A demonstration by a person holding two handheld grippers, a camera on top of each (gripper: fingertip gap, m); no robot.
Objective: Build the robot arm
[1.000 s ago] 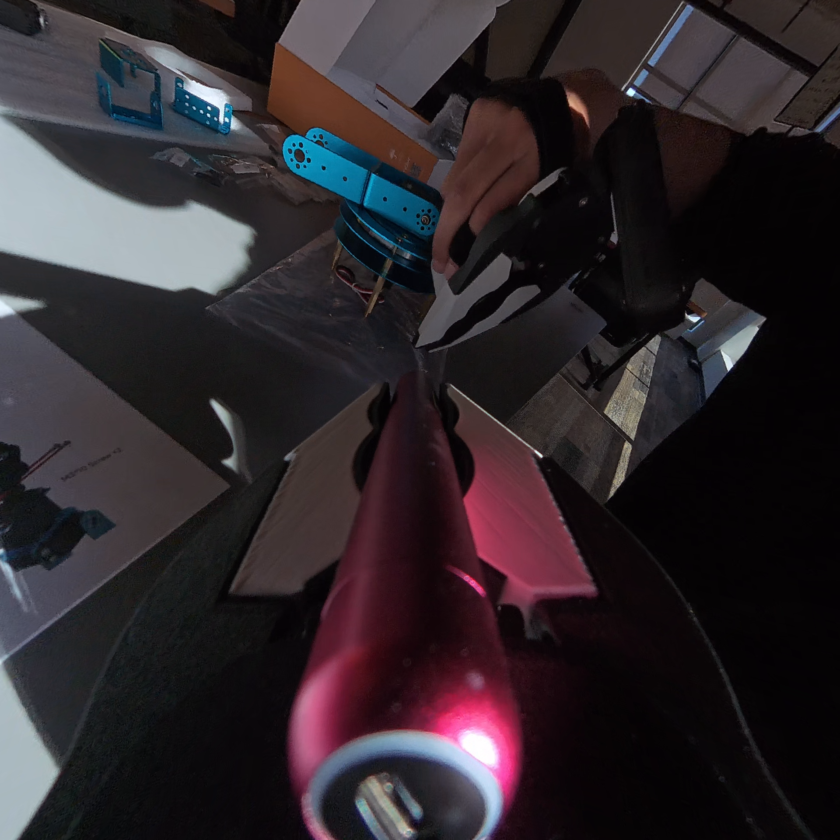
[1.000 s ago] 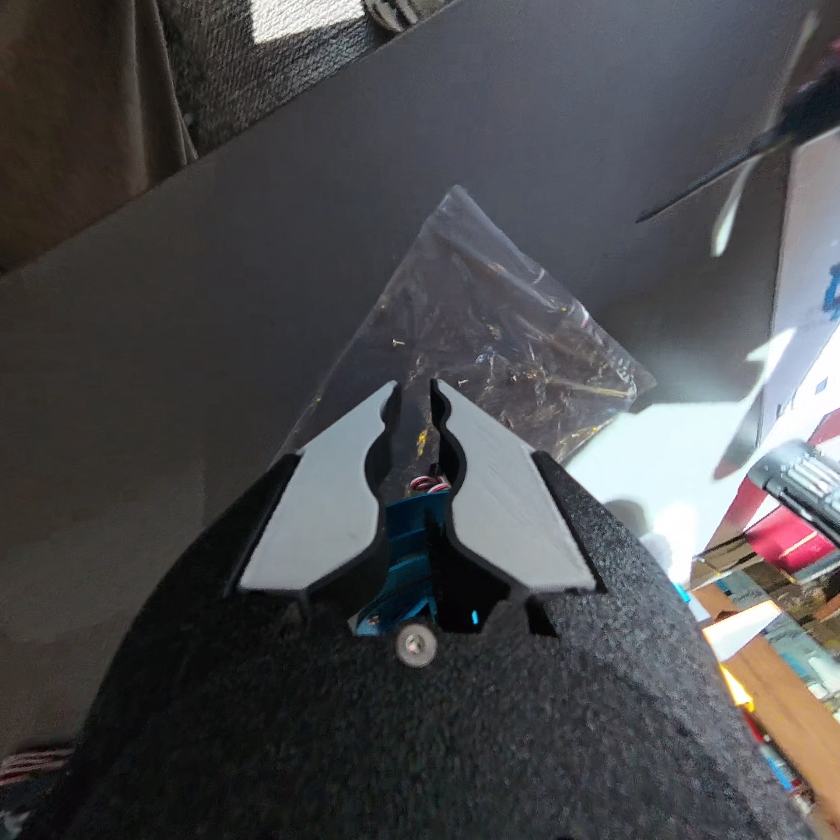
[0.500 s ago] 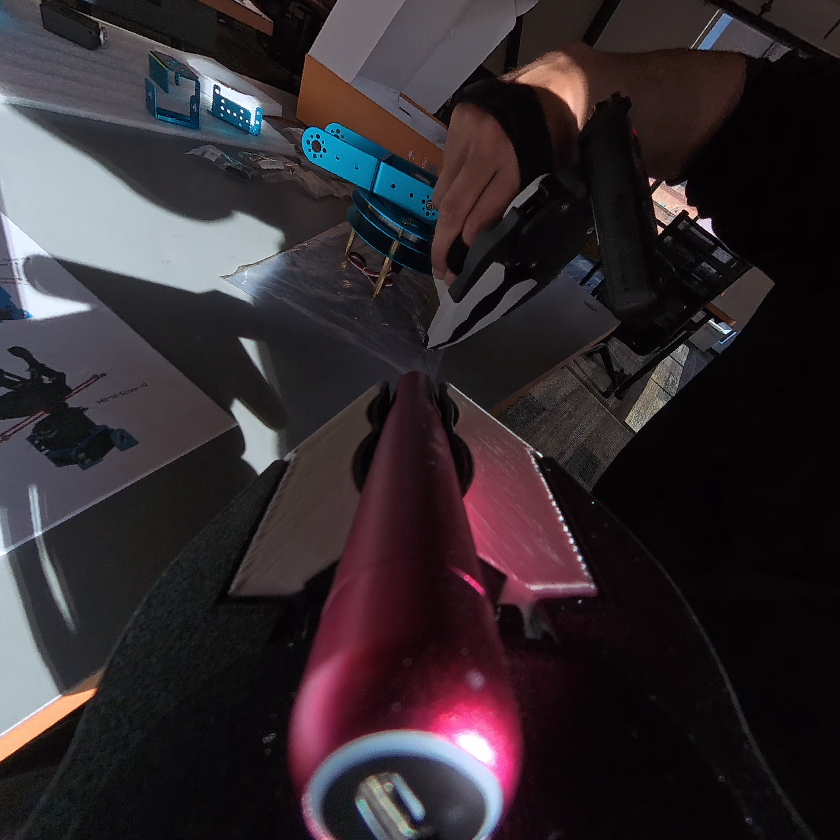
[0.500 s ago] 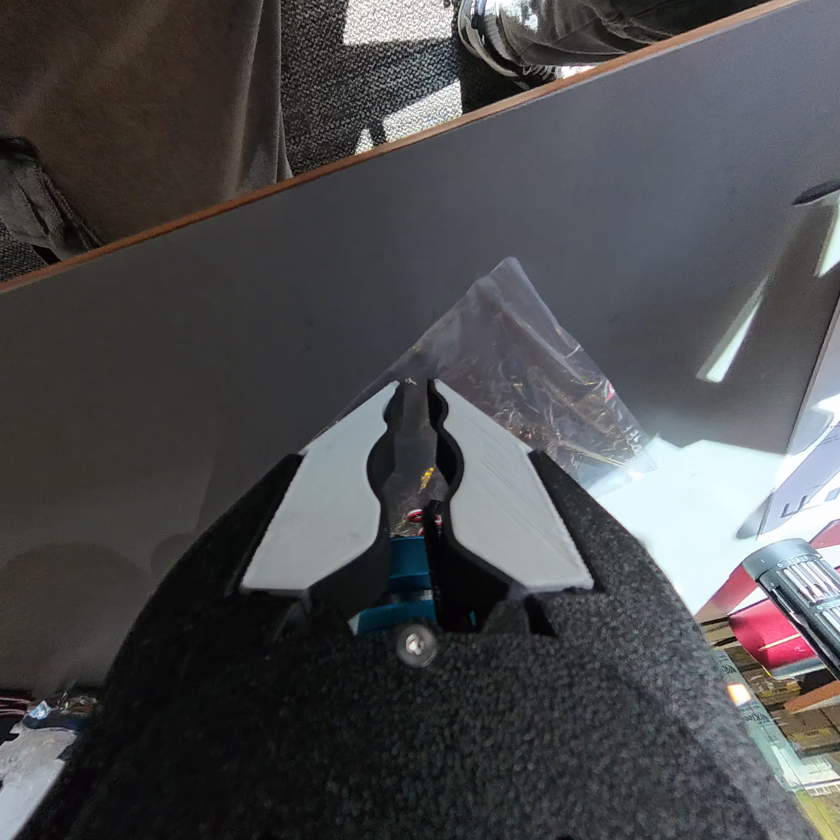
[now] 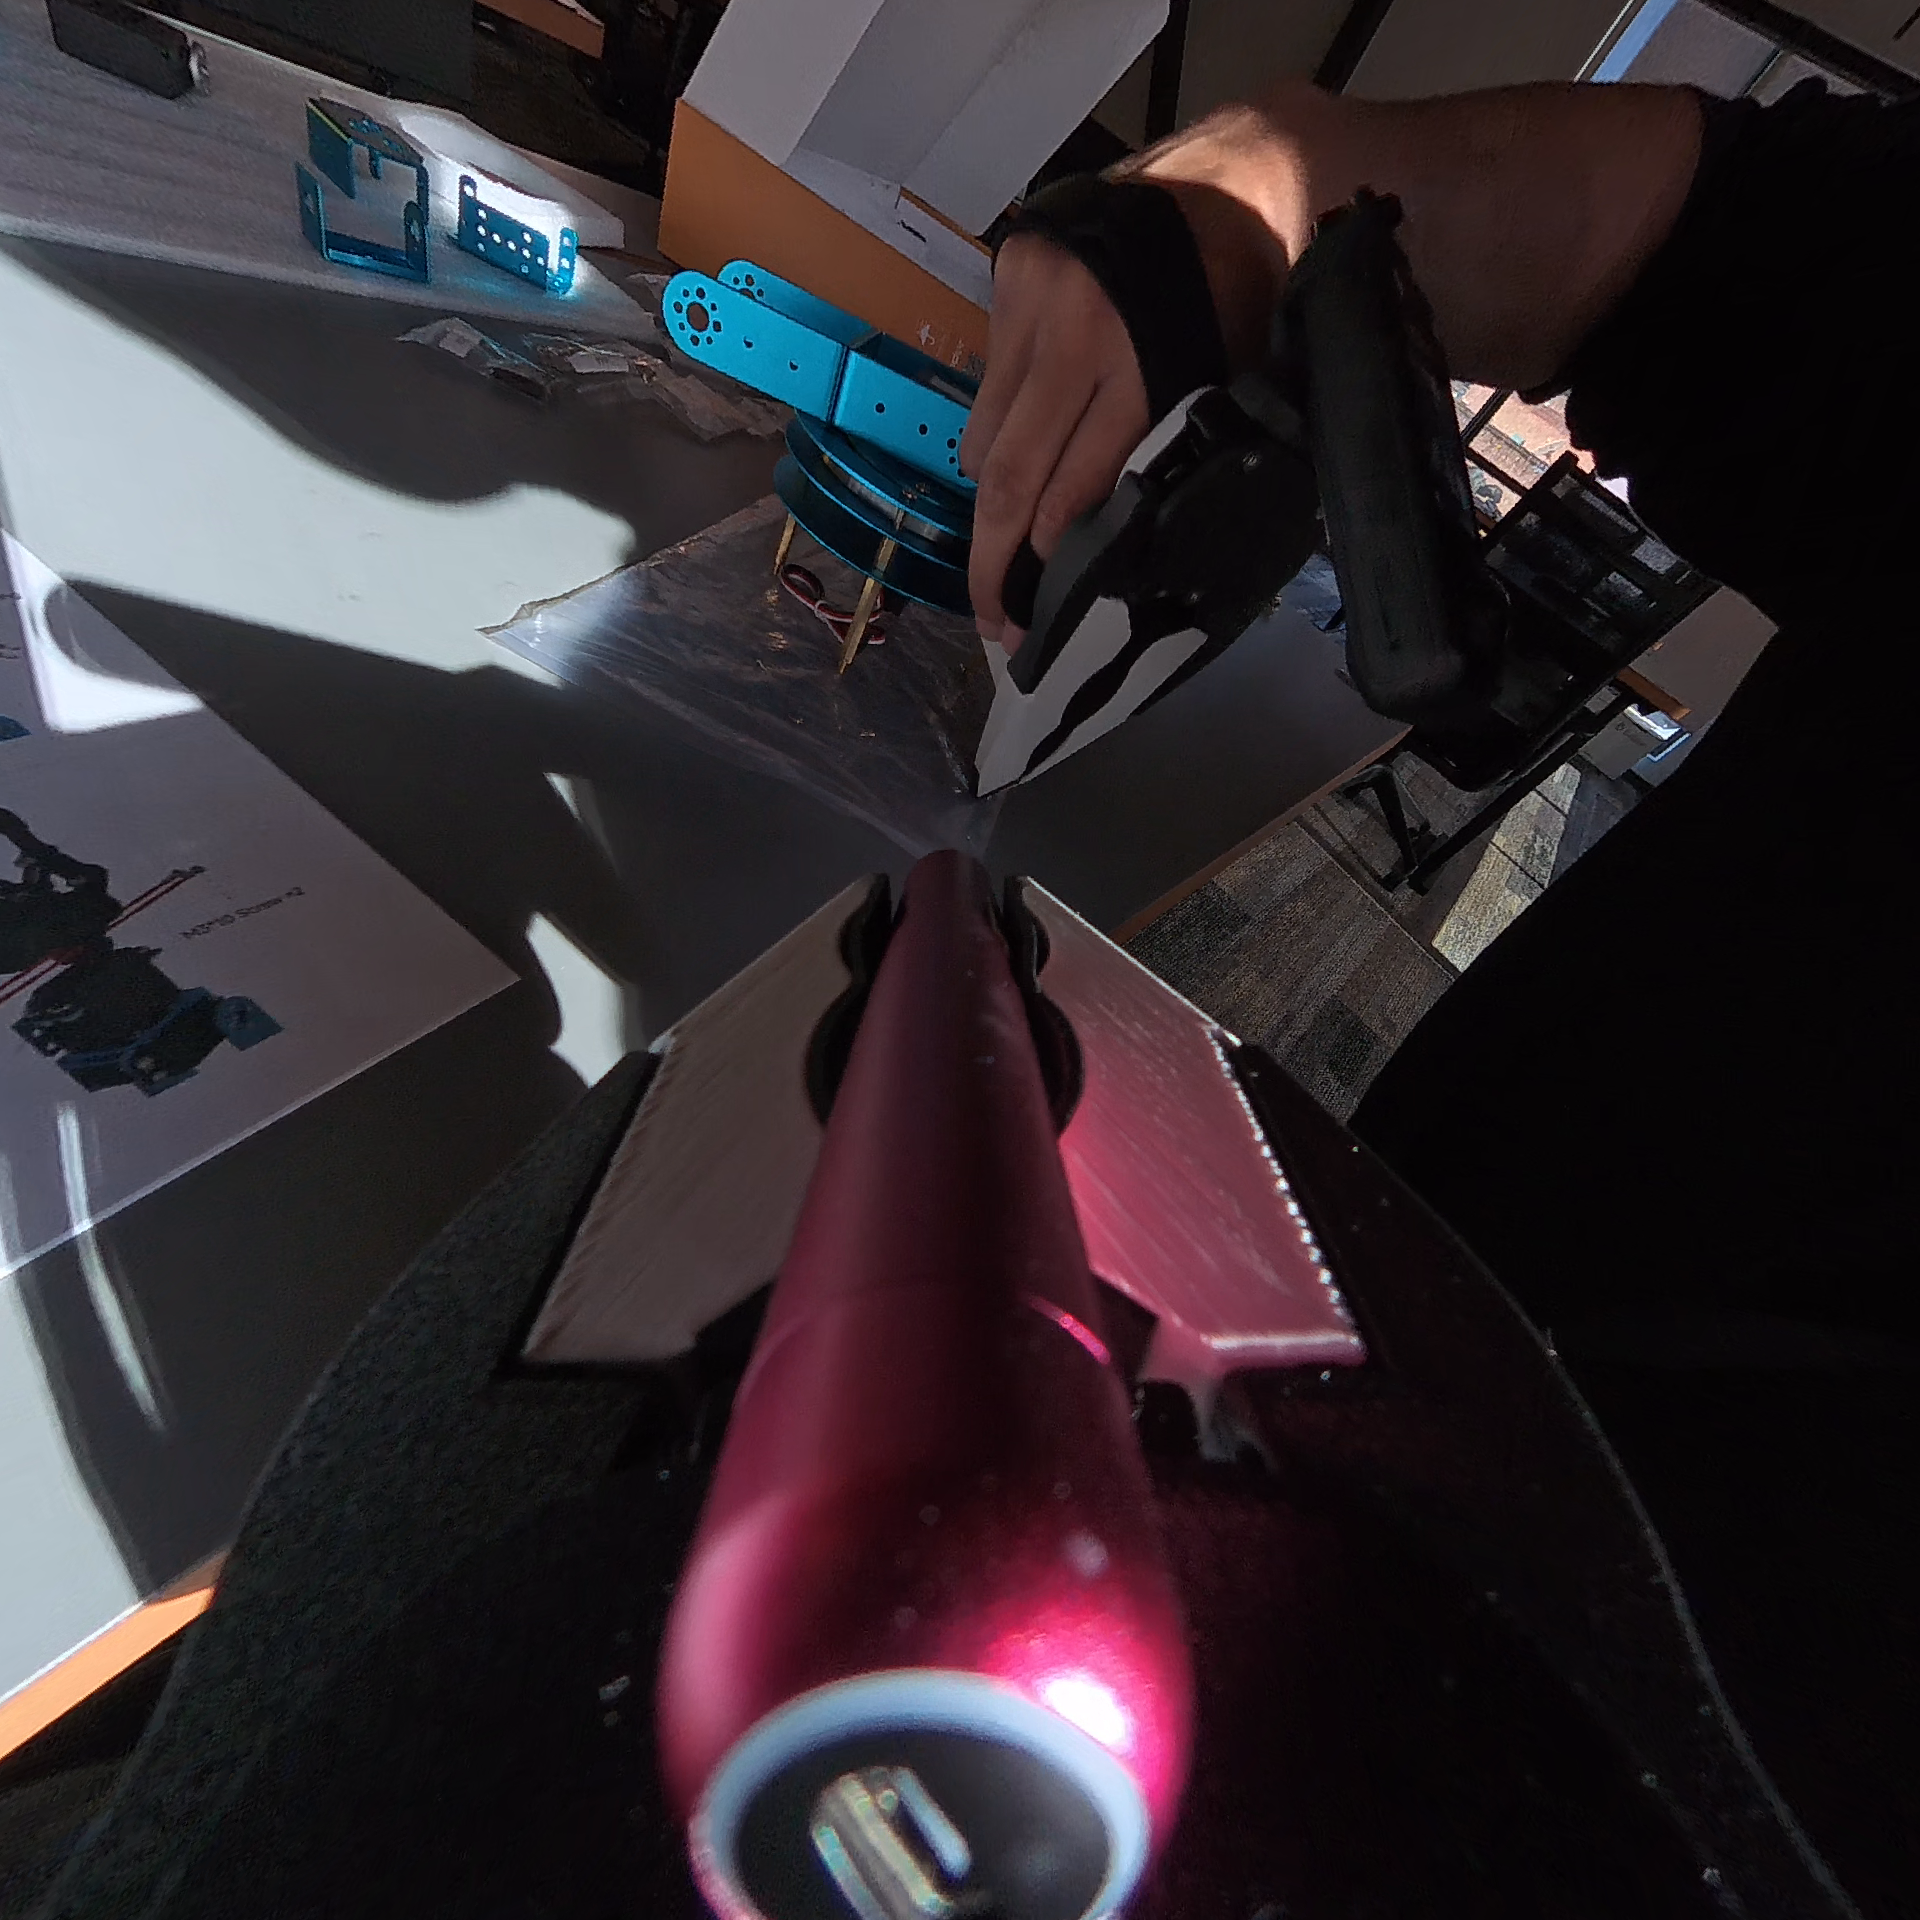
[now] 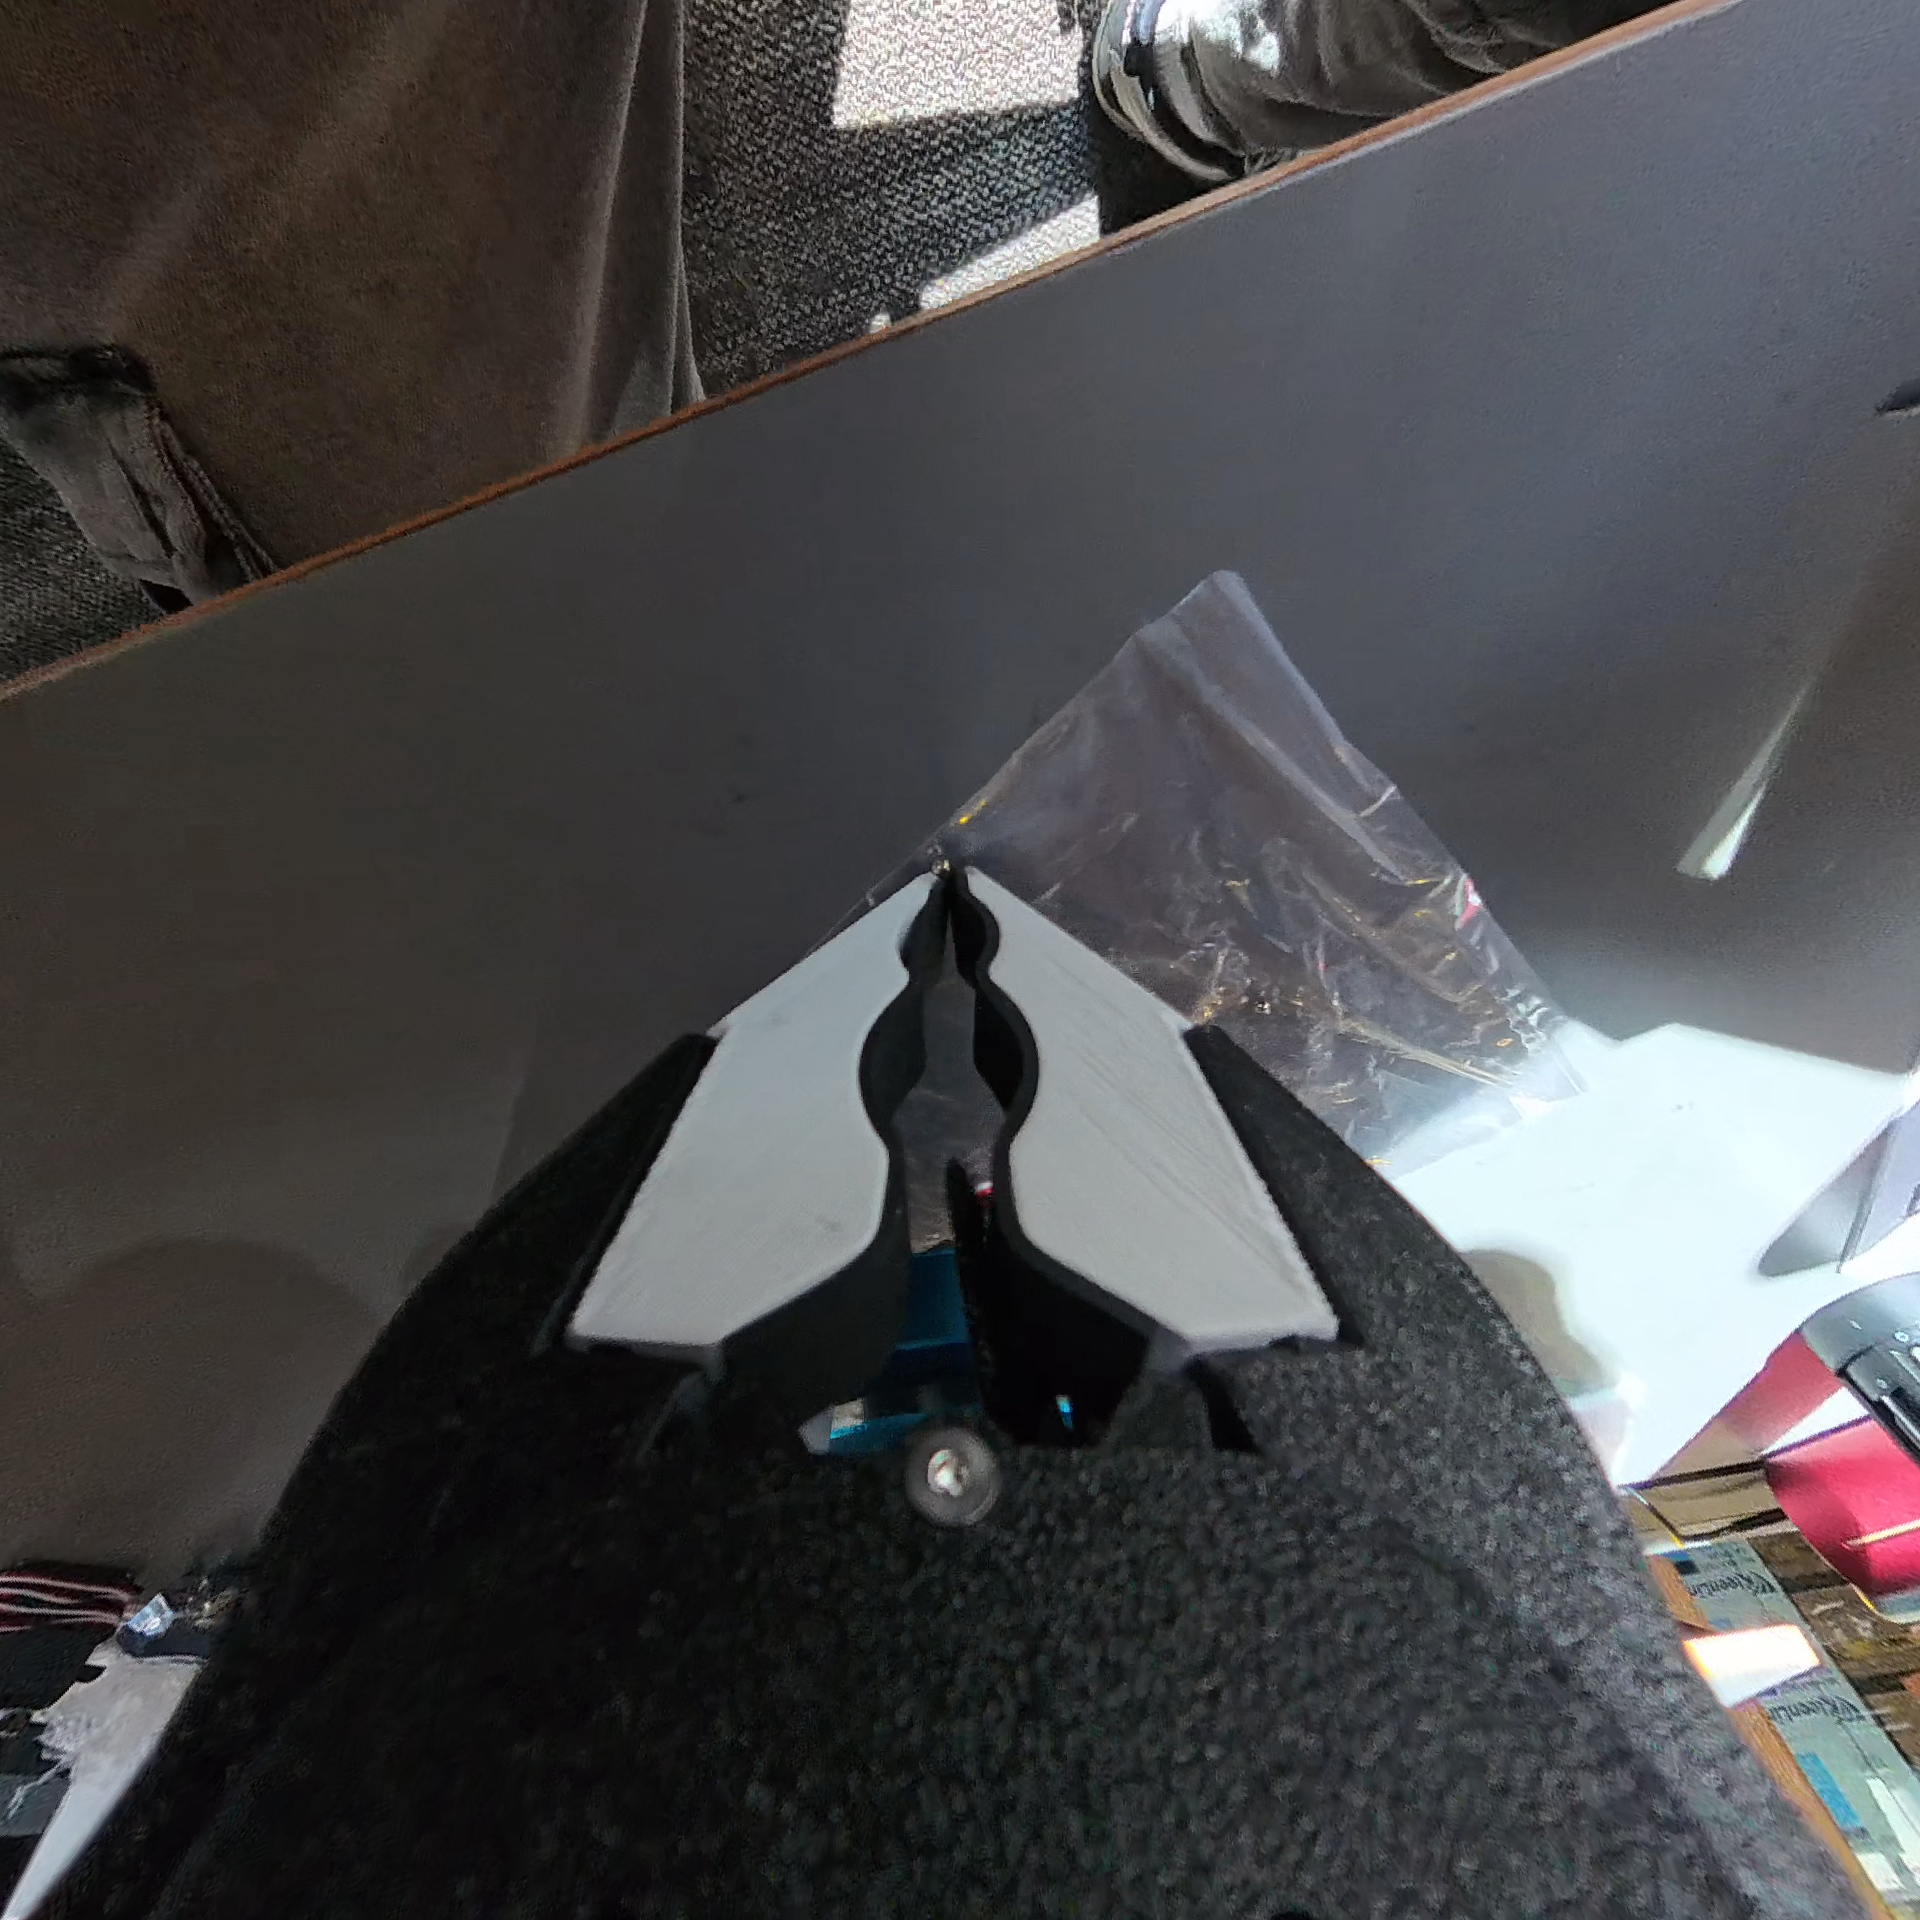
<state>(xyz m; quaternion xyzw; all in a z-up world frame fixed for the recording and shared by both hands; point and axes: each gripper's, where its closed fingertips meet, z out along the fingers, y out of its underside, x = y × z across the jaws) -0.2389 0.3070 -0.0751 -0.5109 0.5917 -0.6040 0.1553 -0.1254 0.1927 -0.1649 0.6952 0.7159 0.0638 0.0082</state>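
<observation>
My left gripper (image 5: 940, 883) is shut on a dark red screwdriver (image 5: 935, 1247) that runs forward between its fingers, tip just past them. My right gripper (image 6: 948, 883) is shut, with its tips pinched on a tiny shiny piece that looks like a small screw, at the edge of a clear plastic bag (image 6: 1247, 883) lying on the table. In the left wrist view the right gripper (image 5: 982, 784) points down at the bag's (image 5: 790, 665) near corner, close ahead of the screwdriver tip. A blue metal turntable assembly (image 5: 873, 488) stands on the bag behind it.
Two blue brackets (image 5: 364, 197) (image 5: 514, 244) and small bags (image 5: 540, 353) lie at the back. An orange and white box (image 5: 790, 208) stands behind the assembly. A printed sheet (image 5: 156, 935) lies at the left. The table edge (image 6: 727, 395) runs near a seated person's legs. Across from one pair of fingers to the other is roughly 20 cm.
My right gripper's fingers have closed from a narrow gap to touching tips and moved to the bag's edge. My left gripper with the screwdriver has shifted slightly; the grip is unchanged.
</observation>
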